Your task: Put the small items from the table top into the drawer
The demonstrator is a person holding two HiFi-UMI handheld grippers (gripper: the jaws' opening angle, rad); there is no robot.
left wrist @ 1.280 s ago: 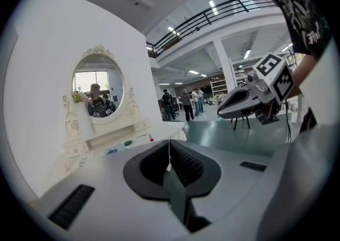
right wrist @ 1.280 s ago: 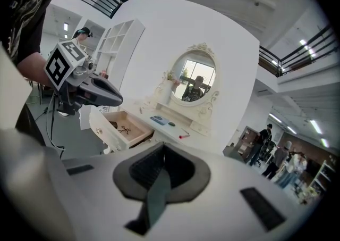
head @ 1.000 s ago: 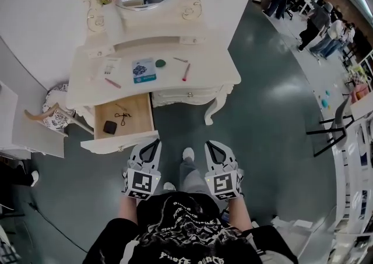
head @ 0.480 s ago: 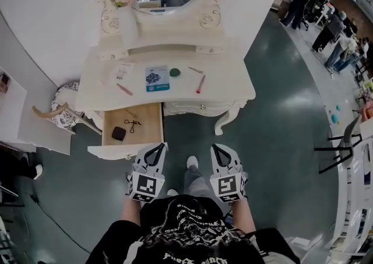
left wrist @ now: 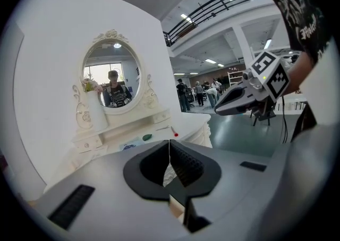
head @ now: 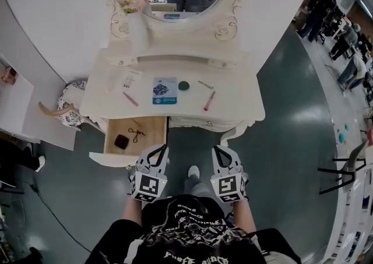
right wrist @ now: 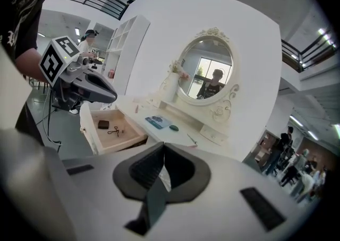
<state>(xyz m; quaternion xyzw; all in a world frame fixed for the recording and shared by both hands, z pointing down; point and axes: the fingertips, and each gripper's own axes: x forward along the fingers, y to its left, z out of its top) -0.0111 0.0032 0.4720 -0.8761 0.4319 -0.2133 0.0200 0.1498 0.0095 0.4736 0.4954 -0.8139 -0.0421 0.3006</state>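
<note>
Both grippers hang in front of the person's body, short of the dresser, touching nothing. The left gripper [head: 159,152] has its jaws pressed together, pads meeting in a thin line with nothing between them [left wrist: 169,148]. The right gripper [head: 218,152] is clenched the same way and is empty too [right wrist: 162,150].

The small items lie well apart from both on the tabletop [head: 236,97]: a blue card [head: 164,91], a green disc [head: 183,85], a red pen [head: 208,101], a pink pen [head: 130,99], a thin pin [head: 204,84] and a white packet [head: 131,77]. The drawer [head: 116,157] stands pulled out on the left, just ahead of the left gripper. In it are a black block [head: 121,141] and what seems to be small scissors [head: 137,135].
</note>
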